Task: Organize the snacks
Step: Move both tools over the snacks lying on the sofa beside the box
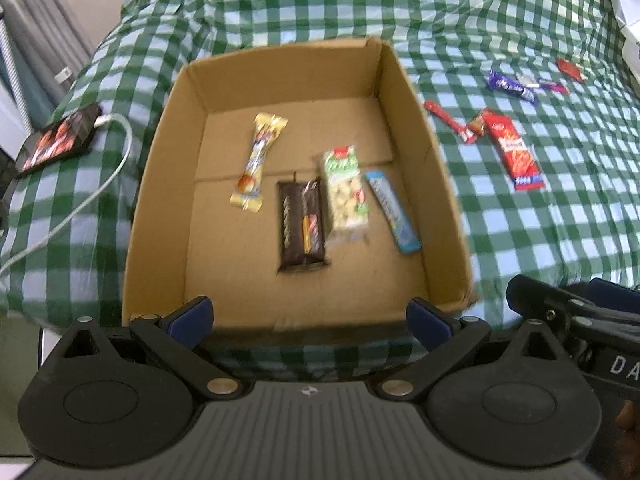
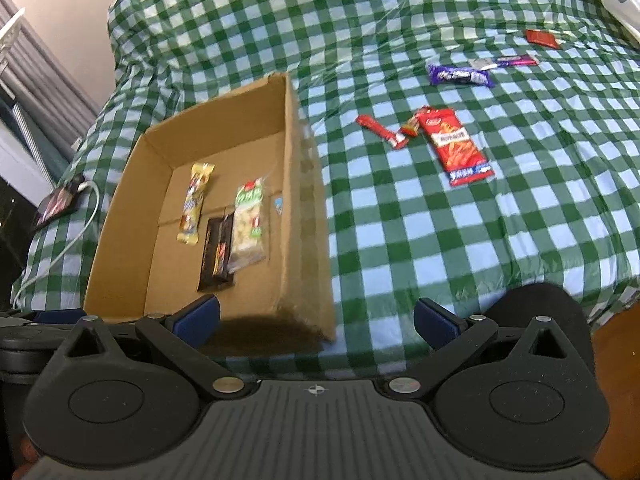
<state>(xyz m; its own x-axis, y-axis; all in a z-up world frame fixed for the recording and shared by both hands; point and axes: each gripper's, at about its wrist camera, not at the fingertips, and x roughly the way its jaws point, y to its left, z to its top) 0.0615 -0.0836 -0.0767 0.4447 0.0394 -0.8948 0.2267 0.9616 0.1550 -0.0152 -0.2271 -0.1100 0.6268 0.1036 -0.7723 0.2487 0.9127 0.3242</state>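
Left gripper [image 1: 311, 316] before snack box [image 1: 416, 128]

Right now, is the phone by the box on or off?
On: the phone lying left of the box shows a lit, colourful screen, with a white cable plugged in.

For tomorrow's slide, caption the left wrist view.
Four snacks lie in the cardboard box; open left gripper hovers at its near edge.

Your left wrist camera looks down from the near edge of the cardboard box [image 1: 424, 184] into it, while your right one sits just beside, facing the checkered cloth [image 2: 420, 248] rightward; both share box and loose snacks.
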